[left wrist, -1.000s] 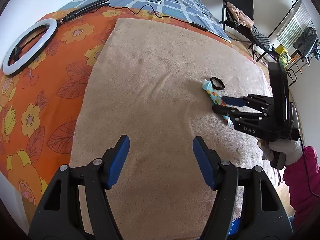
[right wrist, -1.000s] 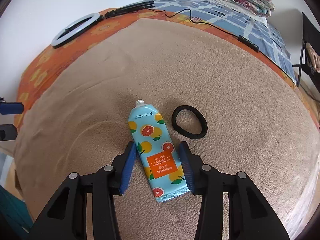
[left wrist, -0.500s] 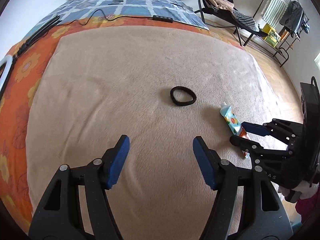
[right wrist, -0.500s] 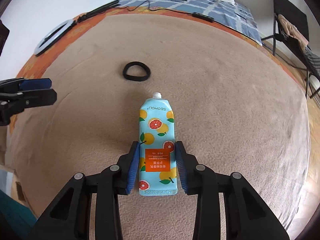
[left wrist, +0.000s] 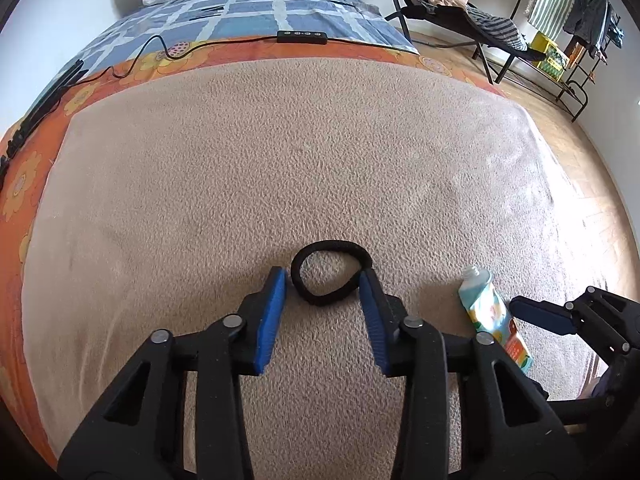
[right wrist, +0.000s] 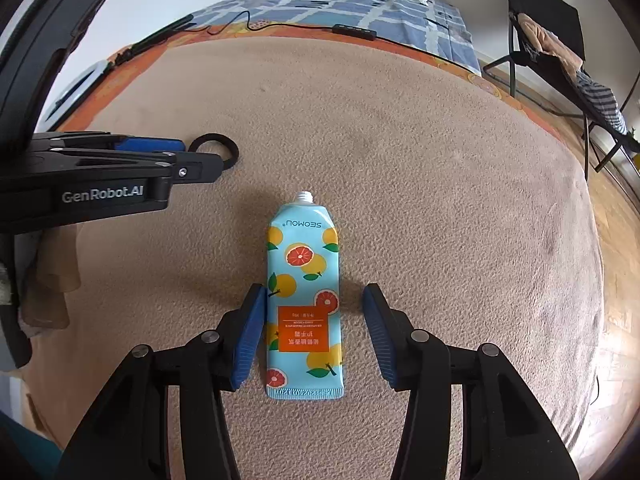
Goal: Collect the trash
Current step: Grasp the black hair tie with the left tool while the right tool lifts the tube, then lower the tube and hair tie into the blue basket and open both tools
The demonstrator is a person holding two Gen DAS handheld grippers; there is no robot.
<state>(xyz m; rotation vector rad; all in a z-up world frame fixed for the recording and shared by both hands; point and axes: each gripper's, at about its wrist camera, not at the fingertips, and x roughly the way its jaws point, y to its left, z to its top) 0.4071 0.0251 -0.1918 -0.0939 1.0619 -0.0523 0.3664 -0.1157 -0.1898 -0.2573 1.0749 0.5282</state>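
Observation:
A black hair tie [left wrist: 329, 272] lies on the beige blanket [left wrist: 280, 152]. My left gripper [left wrist: 323, 280] is open, its blue pads on either side of the tie's near half. A light blue hand cream tube with an orange fruit print [right wrist: 305, 300] lies flat on the blanket, cap missing, nozzle pointing away. My right gripper [right wrist: 314, 298] is open around the tube's lower half, the left pad close to it, the right pad apart. The tube also shows in the left wrist view [left wrist: 494, 318], with the right gripper [left wrist: 536, 314] beside it. The left gripper [right wrist: 192, 158] and hair tie [right wrist: 218, 148] show in the right wrist view.
An orange floral sheet [left wrist: 36, 152] and a blue checked cover [left wrist: 256, 12] lie beyond the blanket. A black cable with a remote [left wrist: 302, 36] crosses them. A white ring light [right wrist: 76, 92] lies at the far left. A folding chair with clothes [left wrist: 452, 4] stands on the wooden floor.
My left gripper has moved forward to the hair tie and narrowed around it. My right gripper has opened wider around the tube, which now lies flat.

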